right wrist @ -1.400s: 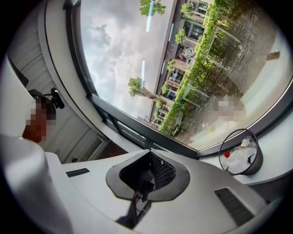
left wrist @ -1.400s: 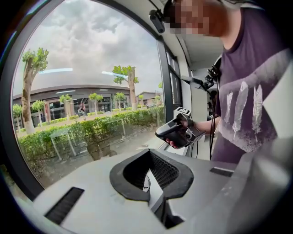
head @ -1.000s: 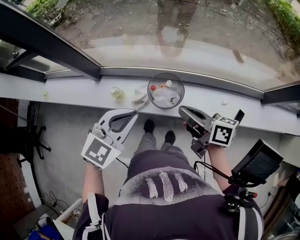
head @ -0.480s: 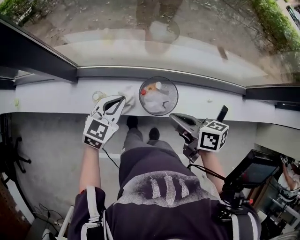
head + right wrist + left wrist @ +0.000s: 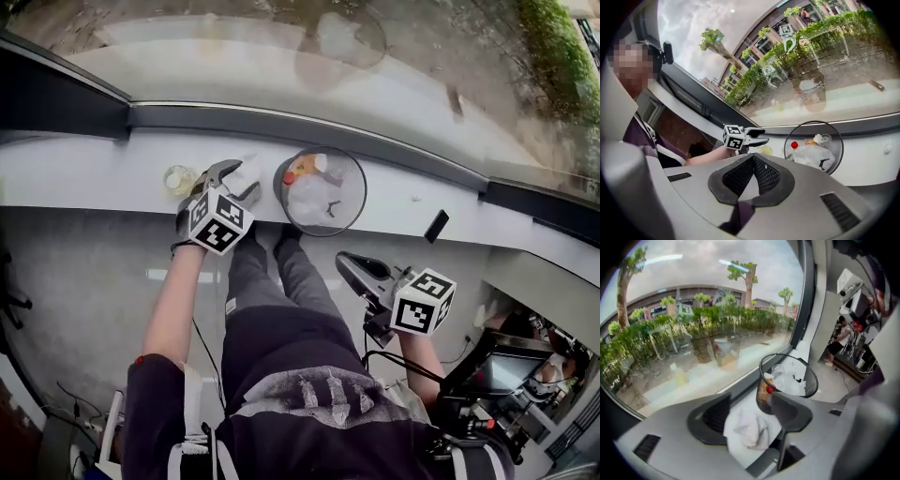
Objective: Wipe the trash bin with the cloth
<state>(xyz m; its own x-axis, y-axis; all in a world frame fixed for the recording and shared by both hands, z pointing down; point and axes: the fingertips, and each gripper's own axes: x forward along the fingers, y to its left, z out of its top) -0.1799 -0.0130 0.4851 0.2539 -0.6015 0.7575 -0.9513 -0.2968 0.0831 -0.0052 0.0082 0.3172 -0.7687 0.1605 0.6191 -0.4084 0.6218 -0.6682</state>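
With jaws just opening astride the cloth [image 5: 751, 430] beside the trash bin [image 5: 762, 394], the left gripper [image 5: 749, 414] needed to pinch the bunched middle firmly; the right gripper [image 5: 753, 180] was closed, empty.

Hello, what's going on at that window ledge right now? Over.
Left hand-held gripper open, jaws just opening around cloth on the ledge. Right hand-held gripper shut, empty, short of ledge. Trash bin beside cloth, untouched, rubbish inside.

narrow sill [image 5: 94, 183], window frame [image 5: 403, 156] tight behind trash bin [image 5: 323, 192], cloth [image 5: 247, 172] just left of bin, yellowish item [image 5: 177, 178], maybe a cup, just past that, sill right of bin mostly free up to small black object [image 5: 436, 226], front edge open
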